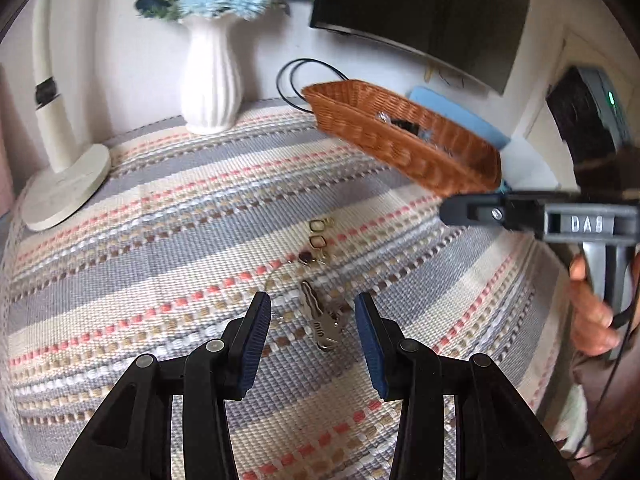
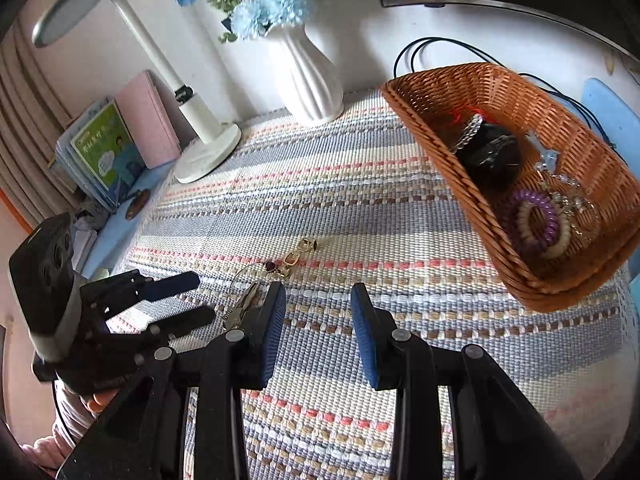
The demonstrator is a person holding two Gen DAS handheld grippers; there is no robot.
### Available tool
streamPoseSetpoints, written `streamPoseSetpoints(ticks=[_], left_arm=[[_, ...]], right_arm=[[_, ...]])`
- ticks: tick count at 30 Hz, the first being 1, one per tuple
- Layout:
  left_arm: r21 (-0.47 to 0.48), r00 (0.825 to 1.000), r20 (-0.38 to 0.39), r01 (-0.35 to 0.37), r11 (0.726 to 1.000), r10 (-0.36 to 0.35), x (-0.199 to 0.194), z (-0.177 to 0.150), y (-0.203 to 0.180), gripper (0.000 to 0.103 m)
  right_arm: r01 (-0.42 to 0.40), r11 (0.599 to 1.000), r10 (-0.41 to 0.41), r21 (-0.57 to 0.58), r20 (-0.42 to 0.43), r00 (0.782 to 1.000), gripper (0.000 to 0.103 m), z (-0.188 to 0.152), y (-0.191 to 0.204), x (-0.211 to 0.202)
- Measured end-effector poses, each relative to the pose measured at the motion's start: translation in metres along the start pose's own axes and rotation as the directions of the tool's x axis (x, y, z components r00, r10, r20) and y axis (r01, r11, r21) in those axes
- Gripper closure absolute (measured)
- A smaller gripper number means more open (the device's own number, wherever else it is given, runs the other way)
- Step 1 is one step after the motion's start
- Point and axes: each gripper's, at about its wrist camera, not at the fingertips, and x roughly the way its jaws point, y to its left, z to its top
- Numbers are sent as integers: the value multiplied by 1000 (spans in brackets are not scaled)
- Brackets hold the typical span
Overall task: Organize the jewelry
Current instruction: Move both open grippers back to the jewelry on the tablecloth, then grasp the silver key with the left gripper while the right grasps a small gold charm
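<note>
Striped woven mat (image 1: 160, 216), keys (image 1: 322, 320) and earrings (image 1: 318, 236) beside wicker basket (image 1: 400, 148), both jaws parted, empty

This place is a home, most probably a living room or a bedroom corner. The tabletop (image 2: 340, 200) is covered with a woven striped cloth in grey, cream and pink. A white ribbed ceramic vase (image 2: 308, 76) with blue and white artificial flowers (image 2: 268, 4) stands at the back, near a white desk lamp with a round base (image 2: 200, 136). Some thin booklets (image 2: 100, 152) and a pink case (image 2: 150, 120) lean by a beige curtain (image 2: 24, 128). A dark flat screen (image 1: 424, 8) hangs on the white wall. A brown wicker basket (image 2: 500, 92) holds hair ties and bracelets.
</note>
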Motion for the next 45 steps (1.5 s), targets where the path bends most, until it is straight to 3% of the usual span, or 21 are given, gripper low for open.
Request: streamPoseSetpoints(ticks=[10,13,17,21,22,25,28,30,34,40,45], left_arm=[[17,999,-31,-6,1000,7,17,-7,-4,58],[18,999,-45,3,1000,-3,20,-10,-5,58],[19,998,-69,-12,1000,13,25,-10,-5,58],[49,997,-74,-21,999,24,27,-11,-11,58],[59,996,-76,-31,998,35,28,-11,-13,58],[76,995,-76,-52,996,57,29,-11,-16,62],[75,995,-75,-60,995,65,29,-11,-16,67],[80,996,-73,-53,995,59,29,-10,-16,79],[91,995,-65,-65,994,71,29,-11,-18,79],[10,999,42,8,1000,-9,4,-11,-4,79],[-96,995,72,83,992,-76,-1,-8,19,79]], right_arm=[[19,996,-24,-89,-64,998,67,31,6,62],[-39,997,35,-60,-74,997,67,34,3,80],[-48,997,44,-58,-73,996,67,35,3,91],[10,993,-18,-121,-64,998,69,30,15,98],[30,990,-37,-135,-56,998,73,29,18,99],[78,980,-86,-182,-38,996,87,27,26,101],[109,971,-117,-211,-23,993,87,25,31,102],[107,971,-112,-212,-15,994,87,25,32,101],[68,981,-66,-183,15,998,87,24,25,90],[9,992,-5,-126,32,999,87,26,13,80],[-11,994,15,-113,38,999,87,25,8,76]])
